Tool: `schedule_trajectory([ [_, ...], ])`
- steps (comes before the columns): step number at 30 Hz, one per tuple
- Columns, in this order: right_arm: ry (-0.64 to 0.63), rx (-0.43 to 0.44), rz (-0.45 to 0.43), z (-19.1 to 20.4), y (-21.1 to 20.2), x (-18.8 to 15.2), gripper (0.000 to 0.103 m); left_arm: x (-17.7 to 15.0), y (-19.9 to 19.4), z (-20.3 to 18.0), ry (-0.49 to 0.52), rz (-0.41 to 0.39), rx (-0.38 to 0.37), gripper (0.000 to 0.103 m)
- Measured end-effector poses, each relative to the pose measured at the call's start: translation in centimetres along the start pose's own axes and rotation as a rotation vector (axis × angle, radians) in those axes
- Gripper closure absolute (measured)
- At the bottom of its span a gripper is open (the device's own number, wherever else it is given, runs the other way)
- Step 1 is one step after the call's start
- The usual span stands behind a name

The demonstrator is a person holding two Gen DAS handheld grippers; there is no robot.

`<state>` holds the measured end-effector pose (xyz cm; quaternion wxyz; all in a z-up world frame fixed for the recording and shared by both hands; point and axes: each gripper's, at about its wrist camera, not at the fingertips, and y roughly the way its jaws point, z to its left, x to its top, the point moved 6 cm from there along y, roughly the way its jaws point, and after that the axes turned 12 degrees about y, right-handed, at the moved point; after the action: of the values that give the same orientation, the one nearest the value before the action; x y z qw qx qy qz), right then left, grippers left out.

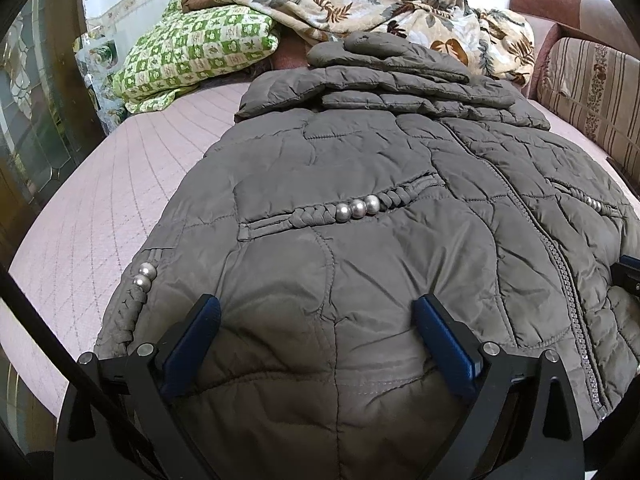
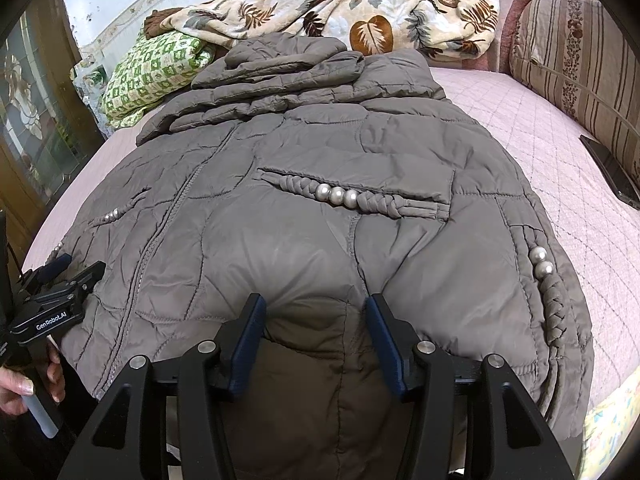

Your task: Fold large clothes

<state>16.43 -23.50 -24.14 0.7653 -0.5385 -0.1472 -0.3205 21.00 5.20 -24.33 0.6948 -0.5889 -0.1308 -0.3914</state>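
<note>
Black arms with blue pads fill the bottom of the left wrist view, where the left gripper is seen with its jaws set wide apart over the near hem of a grey quilted jacket. Fabric bulges up between the pads, but whether it is pressed by them cannot be told. The jacket is spread front up on a pink quilted bed, its zip closed and its sleeves folded across the collar end. A braided pocket trim with three pearl beads is seen beyond the gripper. Behind the jacket, a green checked blanket and a leaf-print blanket are heaped against the wall. A striped cushion is seen to the jacket's right.

From the right wrist view, the right gripper is seen over the same hem, jaws about half apart, with a fold of the jacket rising between the blue pads; a firm grip cannot be confirmed. At the jacket's left edge, the left gripper is held by a hand on its handle. A dark phone lies on the bed to the jacket's right, just beside the striped cushion.
</note>
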Motion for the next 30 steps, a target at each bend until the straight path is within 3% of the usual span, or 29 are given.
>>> schedule_trajectory([
  [9,-0.004,0.031,-0.023,-0.2,-1.3,-0.5,0.046,0.1,-1.3,0.0,0.054,-0.013,-0.012,0.005],
  [15,0.113,0.066,-0.095,-3.4,-5.4,0.1,0.038,-1.0,-4.6,1.9,-0.033,-0.087,0.000,0.005],
  [21,0.373,0.008,-0.254,-12.0,-9.2,2.2,0.025,-3.2,-6.8,8.1,-0.249,-0.082,0.049,0.005],
  [26,0.601,0.069,-0.196,-16.8,-7.9,1.6,0.025,-5.0,-5.3,11.1,-0.415,-0.007,-0.005,0.005],
  [30,0.632,0.105,-0.160,-17.1,-7.0,1.0,0.025,-6.0,-4.4,12.1,-0.491,0.018,-0.045,0.005],
])
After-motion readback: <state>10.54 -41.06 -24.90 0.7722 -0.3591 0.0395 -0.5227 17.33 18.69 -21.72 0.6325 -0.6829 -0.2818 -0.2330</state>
